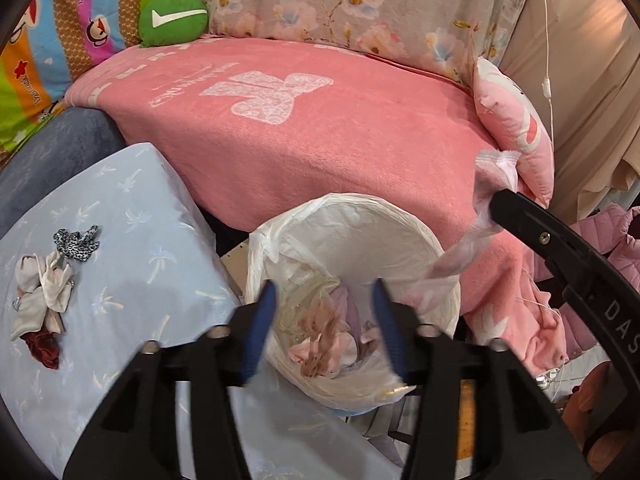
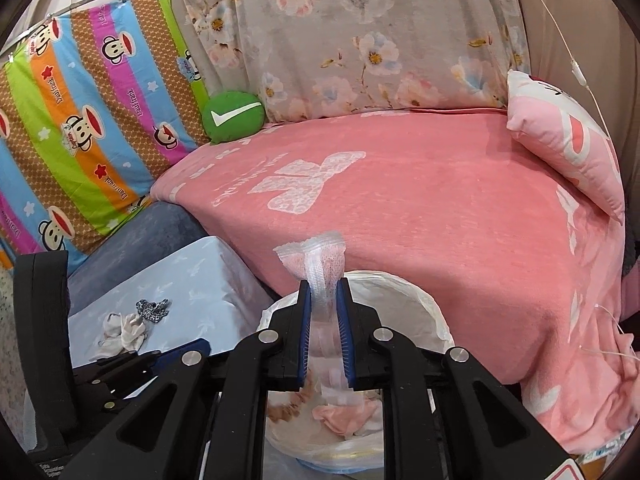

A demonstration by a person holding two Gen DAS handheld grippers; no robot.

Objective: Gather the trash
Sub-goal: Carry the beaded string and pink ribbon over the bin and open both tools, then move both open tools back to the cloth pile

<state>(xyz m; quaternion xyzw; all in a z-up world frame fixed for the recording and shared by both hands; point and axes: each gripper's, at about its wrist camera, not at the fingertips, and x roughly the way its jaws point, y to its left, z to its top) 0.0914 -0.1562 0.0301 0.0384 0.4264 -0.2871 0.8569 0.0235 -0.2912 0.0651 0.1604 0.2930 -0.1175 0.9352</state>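
The right gripper point(image 2: 324, 300) pinches a clear, crinkly wrapper point(image 2: 316, 264) between its blue pads, jaws nearly together, directly above the lined bin point(image 2: 420, 300) that stands against the pink bed point(image 2: 440, 208). The left gripper point(image 1: 324, 312) hovers over the same bin with its jaws about half open and nothing between them. The wrapper looks feather-light, limp and slick: it droops below the grip and fans out above it. I judge a pinch across its gathered middle holds best; an edge would slide. More scraps point(image 1: 44, 300) lie on the blue stand point(image 1: 160, 208) beside the bin.
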